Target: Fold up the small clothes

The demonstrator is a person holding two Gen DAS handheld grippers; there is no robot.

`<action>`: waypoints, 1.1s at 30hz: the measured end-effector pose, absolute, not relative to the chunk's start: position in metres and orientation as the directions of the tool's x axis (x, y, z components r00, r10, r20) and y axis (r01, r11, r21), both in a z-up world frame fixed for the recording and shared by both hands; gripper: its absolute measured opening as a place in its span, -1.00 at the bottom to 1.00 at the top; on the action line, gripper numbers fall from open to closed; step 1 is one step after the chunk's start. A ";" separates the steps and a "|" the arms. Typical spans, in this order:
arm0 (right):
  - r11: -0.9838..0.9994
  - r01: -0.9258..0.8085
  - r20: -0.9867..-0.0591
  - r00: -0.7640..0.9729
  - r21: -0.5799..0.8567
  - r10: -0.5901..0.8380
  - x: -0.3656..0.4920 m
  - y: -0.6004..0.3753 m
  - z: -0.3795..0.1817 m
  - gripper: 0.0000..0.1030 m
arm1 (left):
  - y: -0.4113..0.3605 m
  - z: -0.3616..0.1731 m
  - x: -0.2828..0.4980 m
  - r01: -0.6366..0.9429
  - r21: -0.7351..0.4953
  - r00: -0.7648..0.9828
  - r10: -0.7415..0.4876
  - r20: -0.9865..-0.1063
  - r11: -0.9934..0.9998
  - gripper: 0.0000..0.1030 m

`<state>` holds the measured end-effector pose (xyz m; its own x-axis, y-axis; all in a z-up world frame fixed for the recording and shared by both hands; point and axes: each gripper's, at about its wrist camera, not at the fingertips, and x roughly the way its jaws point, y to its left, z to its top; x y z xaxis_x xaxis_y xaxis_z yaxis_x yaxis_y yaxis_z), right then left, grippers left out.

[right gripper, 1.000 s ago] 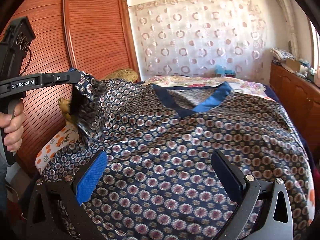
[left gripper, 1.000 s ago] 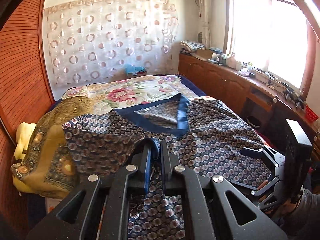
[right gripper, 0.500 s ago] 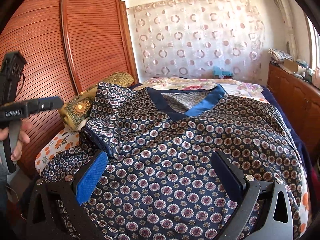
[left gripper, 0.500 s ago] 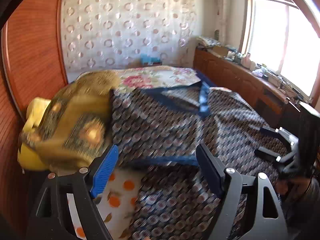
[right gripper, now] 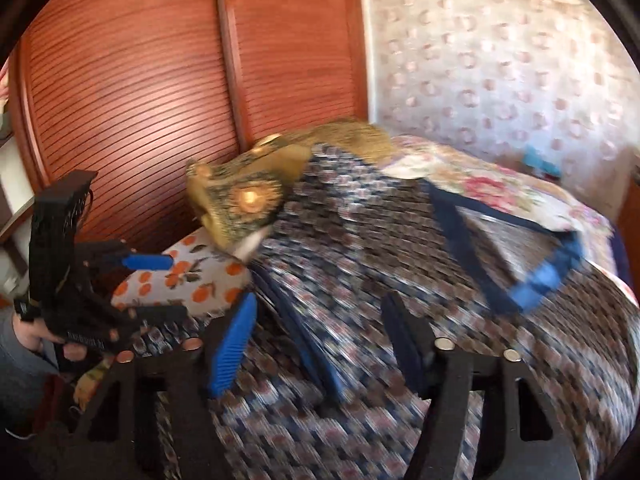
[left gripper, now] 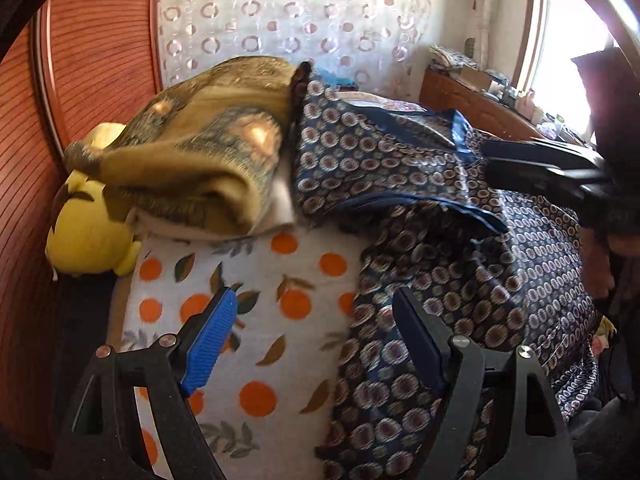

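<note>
Left gripper (left gripper: 312,340): hanging wide, empty, nearest the shirt (left gripper: 400,168) hem's left edge.
Right gripper (right gripper: 320,344): jaws closing, straddling the folded sleeve (right gripper: 304,332), not yet pinching.

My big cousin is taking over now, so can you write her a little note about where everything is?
Left tool: open, empty, over the orange-print sheet.
Right tool: jaws just closing in, not gripping, over the sleeve's folded edge.
Navy patterned top: spread on the bed, left sleeve folded in.
Left to do: the other sleeve, then fold the body.
</note>
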<state>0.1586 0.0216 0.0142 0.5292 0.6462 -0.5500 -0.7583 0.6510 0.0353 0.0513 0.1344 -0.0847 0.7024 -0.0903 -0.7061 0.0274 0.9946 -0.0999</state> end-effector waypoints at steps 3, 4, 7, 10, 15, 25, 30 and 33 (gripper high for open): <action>0.594 -0.803 -0.604 0.453 0.043 0.656 0.178 0.061 0.008 0.18 | 0.145 -0.087 0.045 0.003 -0.112 0.704 -0.082 -0.706 0.994 0.57; 0.584 -0.811 -0.619 0.441 0.036 0.650 0.184 0.071 0.005 0.18 | 0.149 -0.088 0.043 -0.003 -0.116 0.703 -0.080 -0.706 0.993 0.57; 0.554 -0.833 -0.673 0.415 -0.011 0.612 0.197 0.106 -0.010 0.18 | 0.155 -0.092 0.039 -0.019 -0.122 0.703 -0.074 -0.708 0.992 0.57; 0.547 -0.833 -0.719 0.430 -0.082 0.547 0.209 0.133 -0.025 -0.03 | 0.157 -0.094 0.039 -0.024 -0.128 0.702 -0.074 -0.709 0.991 0.57; 0.530 -0.838 -0.734 0.440 -0.128 0.518 0.223 0.153 -0.032 -0.85 | 0.151 -0.096 0.039 -0.014 -0.129 0.700 -0.082 -0.710 0.992 0.57; 0.650 -0.760 -0.542 0.539 0.017 0.645 0.233 0.079 0.019 -0.90 | 0.126 -0.097 0.051 0.044 -0.125 0.688 -0.120 -0.716 0.991 0.57; 0.805 -0.591 -0.523 0.670 0.053 0.527 0.253 0.016 0.012 -0.90 | 0.112 -0.097 0.062 0.082 -0.112 0.679 -0.138 -0.721 0.990 0.57; 0.848 -0.527 -0.605 0.660 0.049 0.445 0.266 -0.003 -0.012 -0.75 | 0.104 -0.097 0.069 0.106 -0.117 0.677 -0.158 -0.719 0.987 0.42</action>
<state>0.2665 -0.0027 -0.0116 0.6598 0.4452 -0.6054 -0.5274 0.8482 0.0489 0.0690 0.1041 -0.0967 0.6766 -0.1581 -0.7192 0.1063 0.9874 -0.1170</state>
